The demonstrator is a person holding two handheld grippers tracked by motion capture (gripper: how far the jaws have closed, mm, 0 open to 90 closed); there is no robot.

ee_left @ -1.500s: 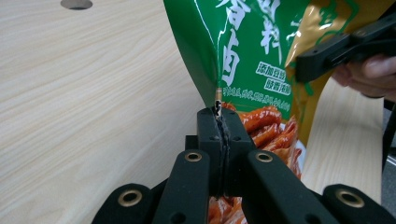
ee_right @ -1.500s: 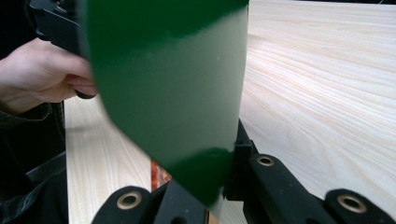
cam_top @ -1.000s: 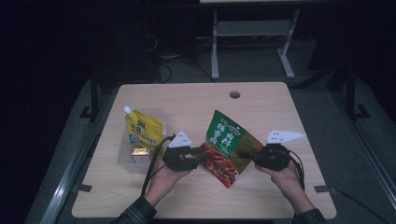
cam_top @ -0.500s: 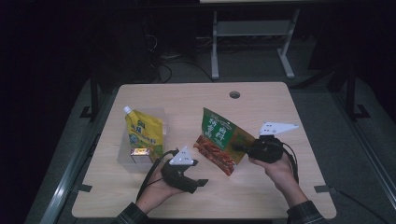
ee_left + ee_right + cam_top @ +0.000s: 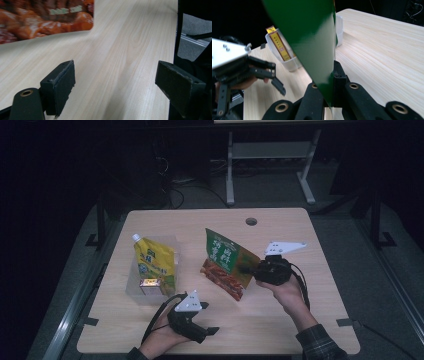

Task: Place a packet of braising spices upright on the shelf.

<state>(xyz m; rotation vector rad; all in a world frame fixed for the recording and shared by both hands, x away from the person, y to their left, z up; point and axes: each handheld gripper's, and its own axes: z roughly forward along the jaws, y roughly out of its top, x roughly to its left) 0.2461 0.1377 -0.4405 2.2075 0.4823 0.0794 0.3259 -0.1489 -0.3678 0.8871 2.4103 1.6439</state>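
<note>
Green pouch (image 5: pixel 227 262) hanging pinched in right tool (image 5: pixel 248 270), lifted over wooden surface (image 5: pixel 300 320); left tool (image 5: pixel 212 331) just opening wide, gripping nothing, hovering near front edge.

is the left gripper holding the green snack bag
No, the left gripper is open with bare table between its jaws, while the right gripper is clamped on the green snack bag.

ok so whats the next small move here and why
Probably carry the green snack bag left toward the clear bin that already holds the yellow pouch. The right gripper is clamped on the bag's edge and holds it off the table, while the left gripper has just been opening, with nothing between its jaws.
</note>
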